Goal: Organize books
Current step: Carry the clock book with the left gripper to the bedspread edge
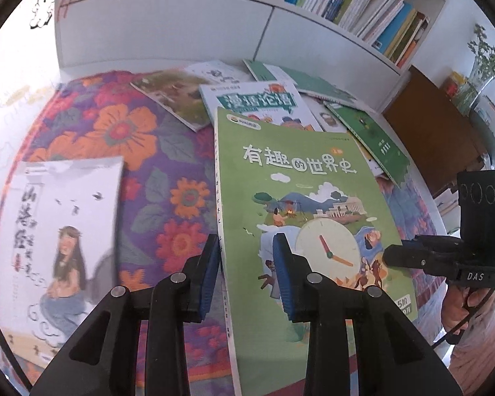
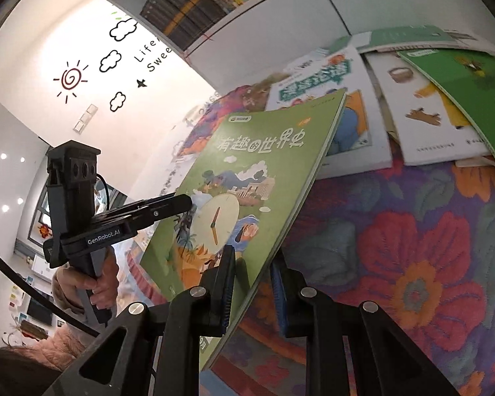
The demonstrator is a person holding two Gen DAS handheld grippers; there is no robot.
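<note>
Item in hand: one green paperback [image 1: 300, 178], titled 有趣的世界史, cover art a clock face and ruins, lifted off the floral cloth [image 1: 148, 171] and tilted. You hold it at two edges: your left gripper [image 1: 247, 264] pinches the spine side, one blue pad on the cover and the other behind it; your right gripper [image 2: 252, 283] is clamped on the opposite long edge, the cover passing between its pads. The right-hand unit reads "DAS" on its body; the left-hand unit reads "GenRobot.AI". Stock not yet sorted, lying flat and overlapping on the cloth near the shelf base: a white book with a teal banner [image 1: 257, 102] (banner lettering 漫话论语, as far as it can be read), a landscape-cover book [image 1: 175, 99], a dark green book [image 1: 369, 132], several white and green ones beneath them with titles too small to read. Set apart at your left: a white book with brush calligraphy and a long-haired figure [image 1: 59, 231], blurred. Stock already shelved: the white bookshelf [image 1: 168, 23] carries upright rows of spines. Wall decals read "Life" and "Swee", the rest cut off. Progress estimate: early to middle; one book is in transit, and roughly half a dozen or more are left on the cloth.
</note>
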